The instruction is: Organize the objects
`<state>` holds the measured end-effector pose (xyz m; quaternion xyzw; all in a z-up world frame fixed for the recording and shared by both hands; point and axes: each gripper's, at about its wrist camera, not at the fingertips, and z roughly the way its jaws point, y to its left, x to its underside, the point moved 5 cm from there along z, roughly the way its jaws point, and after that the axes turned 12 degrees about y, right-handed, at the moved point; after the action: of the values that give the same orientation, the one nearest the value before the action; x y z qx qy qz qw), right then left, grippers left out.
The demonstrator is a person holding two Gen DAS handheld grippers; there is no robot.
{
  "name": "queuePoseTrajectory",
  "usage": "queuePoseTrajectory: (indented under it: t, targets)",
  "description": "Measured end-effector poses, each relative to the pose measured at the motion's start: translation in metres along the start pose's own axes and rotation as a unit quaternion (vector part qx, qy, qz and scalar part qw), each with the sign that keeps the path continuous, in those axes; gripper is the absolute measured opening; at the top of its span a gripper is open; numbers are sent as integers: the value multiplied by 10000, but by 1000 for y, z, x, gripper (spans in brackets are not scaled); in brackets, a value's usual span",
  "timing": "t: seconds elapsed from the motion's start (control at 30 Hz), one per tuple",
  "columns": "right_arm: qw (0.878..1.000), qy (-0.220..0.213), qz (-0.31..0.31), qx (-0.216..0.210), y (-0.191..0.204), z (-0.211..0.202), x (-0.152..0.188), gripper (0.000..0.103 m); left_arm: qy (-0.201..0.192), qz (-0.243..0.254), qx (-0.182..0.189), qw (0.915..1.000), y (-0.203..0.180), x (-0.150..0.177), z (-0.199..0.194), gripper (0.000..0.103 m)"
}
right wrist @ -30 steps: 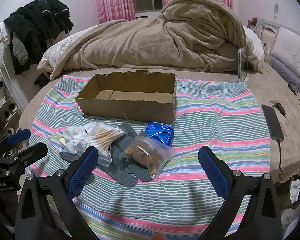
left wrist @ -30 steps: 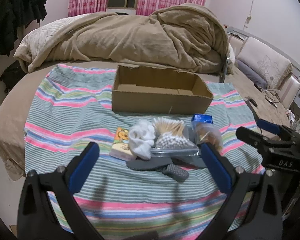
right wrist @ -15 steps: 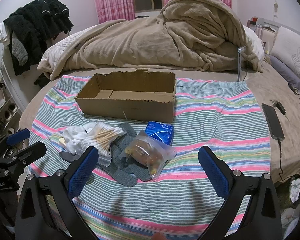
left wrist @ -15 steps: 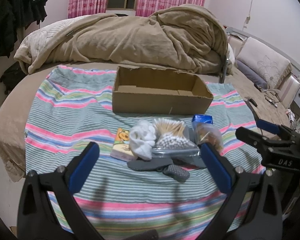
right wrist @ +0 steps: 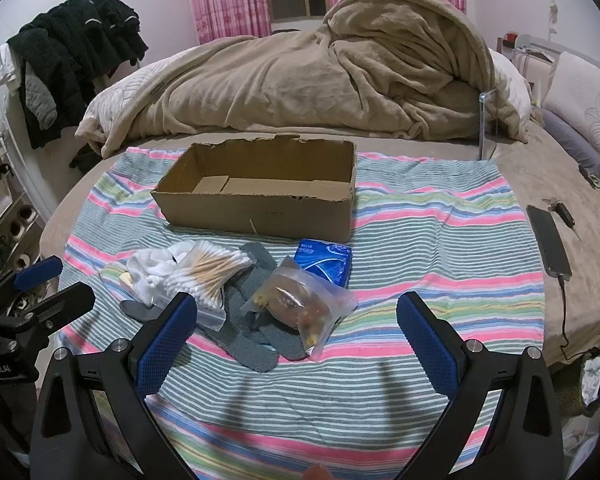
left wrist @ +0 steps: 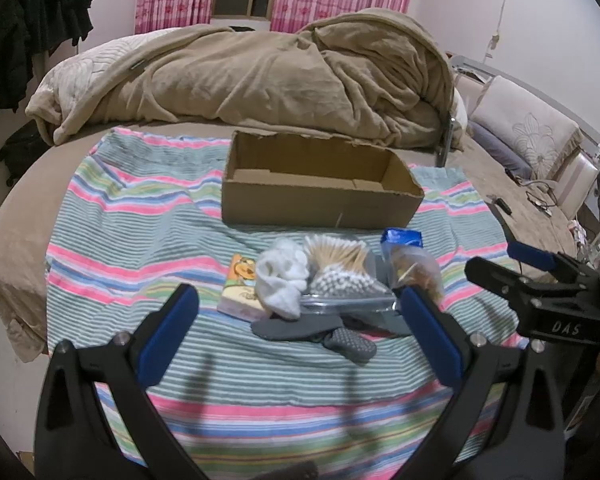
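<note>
Cardboard box [right wrist: 260, 200] sits empty on the striped blanket [right wrist: 440, 248] over the bed [right wrist: 580, 184], open side up. Small pile just in front of it: grey socks [right wrist: 252, 344], swab bag [right wrist: 212, 276], snack bag [right wrist: 300, 308], white socks [left wrist: 280, 280], blue tissue pack [right wrist: 324, 260], orange tissue pack [left wrist: 240, 288]. Nothing looks packed yet, so judging this as the start. Left hand-held gripper [left wrist: 300, 332] is spread wide, holding nothing, low over the blanket; pile lies just ahead between its fingers, box beyond it. Right hand-held gripper [right wrist: 296, 332] also spread and empty; snack bag sits right between its fingertips, blue pack just past that. Suggest taking top items first: snack bag with the right, pinch the loose plastic, not the contents. Swab bag overlaps the grey socks, so lift straight up to avoid dragging them along.
</note>
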<state>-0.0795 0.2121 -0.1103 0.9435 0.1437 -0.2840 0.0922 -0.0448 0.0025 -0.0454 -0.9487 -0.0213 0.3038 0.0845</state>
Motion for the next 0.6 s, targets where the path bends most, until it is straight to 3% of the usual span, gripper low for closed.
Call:
queuePoseTrajectory:
  t: [0.6]
  targets:
    - [10000, 22, -2, -38, 2, 0, 0, 102, -23, 25, -58, 10000, -1, 0, 2, 102]
